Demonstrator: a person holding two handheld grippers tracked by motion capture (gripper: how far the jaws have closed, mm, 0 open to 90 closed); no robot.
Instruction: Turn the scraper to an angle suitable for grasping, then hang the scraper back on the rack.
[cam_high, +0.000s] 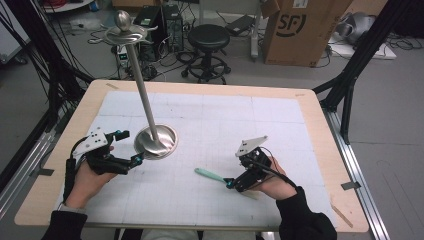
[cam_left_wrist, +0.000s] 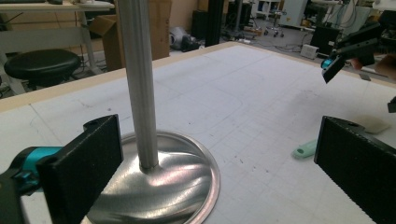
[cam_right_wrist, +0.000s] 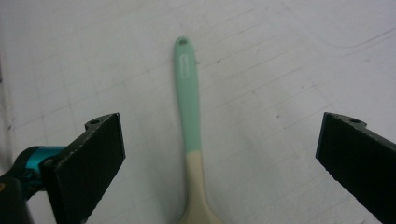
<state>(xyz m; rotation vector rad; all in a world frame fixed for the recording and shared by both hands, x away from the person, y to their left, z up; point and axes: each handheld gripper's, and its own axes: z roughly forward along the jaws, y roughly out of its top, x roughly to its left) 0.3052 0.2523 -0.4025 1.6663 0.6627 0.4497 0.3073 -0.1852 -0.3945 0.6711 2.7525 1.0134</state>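
A: How does the right hand sit?

B: It comes in from the bottom edge in a dark sleeve, wrist bent inward, so the right gripper (cam_high: 231, 183) points left across the white mat (cam_high: 225, 125). Its jaws stand spread wide and nothing touches the pads.

A: And the spatula?

B: The spatula (cam_right_wrist: 190, 135) lies flat on the mat, mint-green handle pointing away from the gripper, the cream part nearest it. In the right gripper view it runs straight up the middle between the two jaws, clear of both, and the gripper hangs above it.

A: The left hand?

B: Forearm angled up from the lower left, palm wrapped round the tool body. The left gripper (cam_high: 130, 147) aims right at the metal stand (cam_high: 156, 142). Its jaws are also spread, one on either side of the round base's near edge; the left gripper view shows the pole (cam_left_wrist: 140, 84) rising between them, farther back, untouched.

A: Where is the stand from the spatula?

B: Left of it, near but apart.
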